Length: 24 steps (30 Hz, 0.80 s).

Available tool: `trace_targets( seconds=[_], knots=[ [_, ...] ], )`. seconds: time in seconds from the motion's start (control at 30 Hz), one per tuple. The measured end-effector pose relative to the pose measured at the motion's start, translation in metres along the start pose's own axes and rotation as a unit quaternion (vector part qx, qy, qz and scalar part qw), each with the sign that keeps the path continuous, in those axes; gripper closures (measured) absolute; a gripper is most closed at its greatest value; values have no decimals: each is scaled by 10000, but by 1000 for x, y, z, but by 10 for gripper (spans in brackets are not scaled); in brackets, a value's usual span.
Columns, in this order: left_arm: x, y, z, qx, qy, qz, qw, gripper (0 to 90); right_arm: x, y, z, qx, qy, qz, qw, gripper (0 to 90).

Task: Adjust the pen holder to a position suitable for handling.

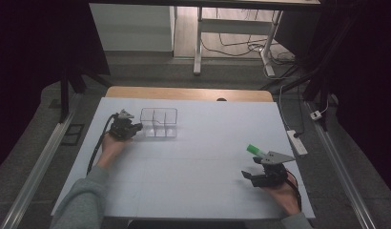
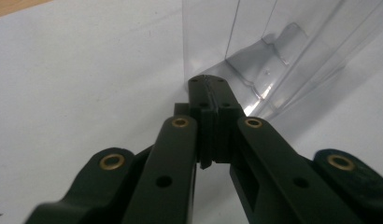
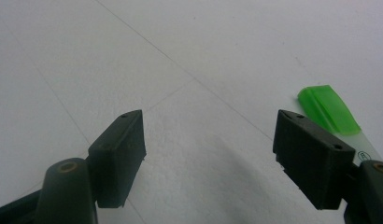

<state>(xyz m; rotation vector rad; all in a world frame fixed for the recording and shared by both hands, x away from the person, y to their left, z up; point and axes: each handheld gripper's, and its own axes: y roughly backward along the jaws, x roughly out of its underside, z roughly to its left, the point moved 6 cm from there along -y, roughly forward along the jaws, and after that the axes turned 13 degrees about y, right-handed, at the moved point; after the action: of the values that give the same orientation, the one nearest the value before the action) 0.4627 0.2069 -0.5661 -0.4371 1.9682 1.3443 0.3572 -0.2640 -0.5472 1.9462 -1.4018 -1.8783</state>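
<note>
A clear plastic box (image 1: 159,122) with inner dividers stands on the white table sheet (image 1: 193,162) at the back left. My left gripper (image 1: 138,127) lies at its left side. In the left gripper view the jaws of that gripper (image 2: 208,81) are pressed together, their tips against the foot of the clear box (image 2: 273,56). At the front right my right gripper (image 1: 248,178) rests low over the sheet, open and empty (image 3: 208,121). A white marker with a green cap (image 1: 254,149) lies just beyond it. The green cap (image 3: 327,107) sits beside the right-hand jaw, untouched.
The wooden table edge (image 1: 189,93) runs along the back of the sheet. A white power strip (image 1: 297,142) lies on the floor off the right side. Bare sheet stretches between the two grippers.
</note>
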Motion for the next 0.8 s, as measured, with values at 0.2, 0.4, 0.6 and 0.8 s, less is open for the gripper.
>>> trace_targets(
  seconds=[0.2,0.4,0.6,0.8],
  knots=[
    [-2,-6,-7,66,-73,50,9999,888,-1,1,0,-6,-27,-19,10000,250],
    [-4,-11,-14,118,-125,80,9998,888,-1,1,1,-14,-34,-10,10000,250],
    [-8,-17,-22,178,-183,124,9996,888,-1,0,1,-26,-46,-4,10000,251],
    [-9,-23,-30,213,-261,163,9993,888,-1,0,1,-36,-50,3,10000,253]
  ],
)
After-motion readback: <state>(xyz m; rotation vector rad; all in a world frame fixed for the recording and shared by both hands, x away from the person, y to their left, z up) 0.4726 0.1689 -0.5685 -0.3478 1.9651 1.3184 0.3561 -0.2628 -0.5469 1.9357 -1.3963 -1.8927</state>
